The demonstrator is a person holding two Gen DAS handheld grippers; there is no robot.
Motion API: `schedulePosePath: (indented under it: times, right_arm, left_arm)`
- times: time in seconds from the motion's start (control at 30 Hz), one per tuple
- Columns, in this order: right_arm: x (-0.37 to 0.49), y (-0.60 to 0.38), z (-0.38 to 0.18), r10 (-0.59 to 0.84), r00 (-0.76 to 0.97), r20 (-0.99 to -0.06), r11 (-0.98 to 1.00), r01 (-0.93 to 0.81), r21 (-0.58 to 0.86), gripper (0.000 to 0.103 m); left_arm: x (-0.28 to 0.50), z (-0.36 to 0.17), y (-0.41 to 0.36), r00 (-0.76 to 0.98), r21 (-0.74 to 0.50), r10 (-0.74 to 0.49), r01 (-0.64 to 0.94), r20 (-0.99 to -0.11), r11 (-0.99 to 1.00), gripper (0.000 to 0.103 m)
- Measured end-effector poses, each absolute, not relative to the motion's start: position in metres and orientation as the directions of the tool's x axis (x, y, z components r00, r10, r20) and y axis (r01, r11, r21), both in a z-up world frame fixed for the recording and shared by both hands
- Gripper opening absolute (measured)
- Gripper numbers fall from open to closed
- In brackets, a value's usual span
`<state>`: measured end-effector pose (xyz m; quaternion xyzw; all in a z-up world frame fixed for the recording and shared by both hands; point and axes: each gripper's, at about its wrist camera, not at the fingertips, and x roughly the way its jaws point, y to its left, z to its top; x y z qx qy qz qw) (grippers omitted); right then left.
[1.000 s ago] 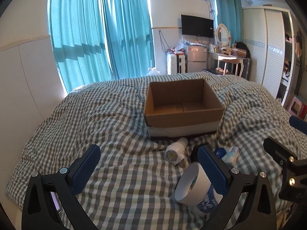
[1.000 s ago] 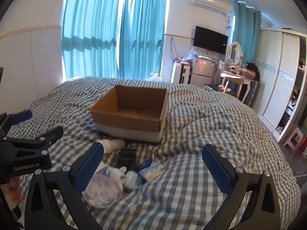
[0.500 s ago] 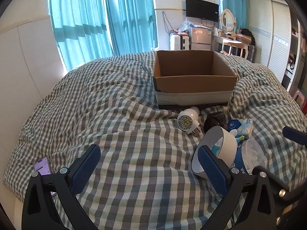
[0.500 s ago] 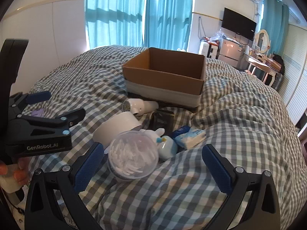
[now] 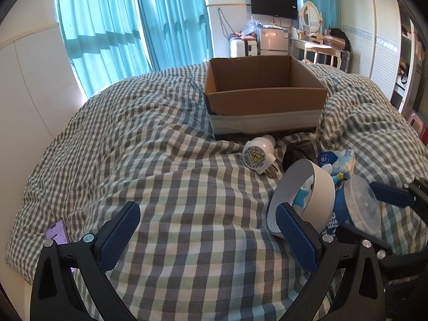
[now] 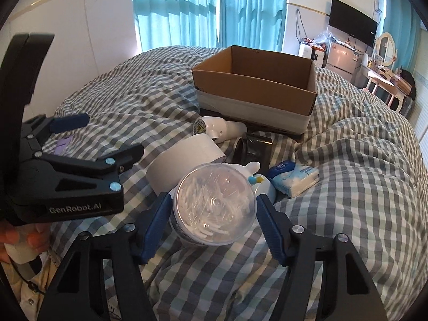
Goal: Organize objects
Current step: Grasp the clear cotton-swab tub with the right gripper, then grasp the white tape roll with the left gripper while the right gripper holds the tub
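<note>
I am looking across a bedroom with teal curtains [image 5: 107, 40] and a bed [image 5: 160, 187] under a grey-and-white checked cover; an open cardboard box [image 5: 264, 99] is sitting on the cover toward the far side; in front of it a white plug-in device [image 5: 258, 155], a black item [image 6: 254, 148], a roll of white tape [image 5: 307, 195], a blue-and-white tissue pack [image 6: 297, 178] and a small white-and-blue bottle [image 6: 260, 182] are lying close together; my right hand-held gripper [image 6: 211, 214] is closing its blue pads on both sides of the clear-lidded tub of cotton swabs [image 6: 214, 204], which is sitting just beside the tape roll, the pads touching or nearly so; my left hand-held gripper [image 5: 206, 230] is hanging wide apart over bare cover, holding nothing, its right finger just in front of the tape roll; a purple-screened phone [image 5: 56, 234] is lying near the bed's left edge
</note>
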<state>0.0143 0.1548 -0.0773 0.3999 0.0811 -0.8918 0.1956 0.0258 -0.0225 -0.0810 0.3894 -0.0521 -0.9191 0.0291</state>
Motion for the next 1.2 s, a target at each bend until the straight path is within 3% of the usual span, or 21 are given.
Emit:
schedulePosePath:
  times: [0.6, 0.77, 0.83, 0.93, 1.1, 1.17, 1.2]
  right_arm:
    - [-0.005, 0.18, -0.048, -0.267, -0.665, -0.697, -0.94, 0.339, 0.036, 0.065]
    - [-0.006, 0.188, -0.045, -0.265, -0.67, -0.693, -0.943, 0.329, 0.043, 0.064]
    - [-0.007, 0.191, -0.045, -0.263, -0.671, -0.693, -0.946, 0.322, 0.047, 0.064]
    - [-0.007, 0.194, -0.044, -0.262, -0.672, -0.693, -0.947, 0.316, 0.052, 0.063]
    - [-0.005, 0.193, -0.046, -0.26, -0.671, -0.694, -0.947, 0.319, 0.046, 0.062]
    - [-0.004, 0.192, -0.046, -0.257, -0.671, -0.696, -0.947, 0.32, 0.041, 0.062]
    - [-0.004, 0.192, -0.046, -0.256, -0.672, -0.695, -0.947, 0.32, 0.04, 0.062]
  left_arm:
    - [0.036, -0.104, 0.029, -0.672, 0.137, 0.076, -0.258, -0.737, -0.957, 0.103]
    - [0.021, -0.112, 0.04, -0.662, 0.18, 0.041, -0.263, -0.749, -0.948, 0.102]
    - [0.021, -0.111, 0.036, -0.657, 0.156, 0.061, -0.267, -0.751, -0.951, 0.096]
    - [0.019, -0.112, 0.033, -0.638, 0.121, 0.09, -0.28, -0.765, -0.952, 0.079]
    - [0.019, -0.113, 0.035, -0.626, 0.101, 0.12, -0.306, -0.77, -0.947, 0.044]
    - [0.021, -0.112, 0.037, -0.629, 0.1, 0.125, -0.309, -0.767, -0.946, 0.034]
    - [0.021, -0.111, 0.036, -0.635, 0.099, 0.124, -0.304, -0.763, -0.948, 0.033]
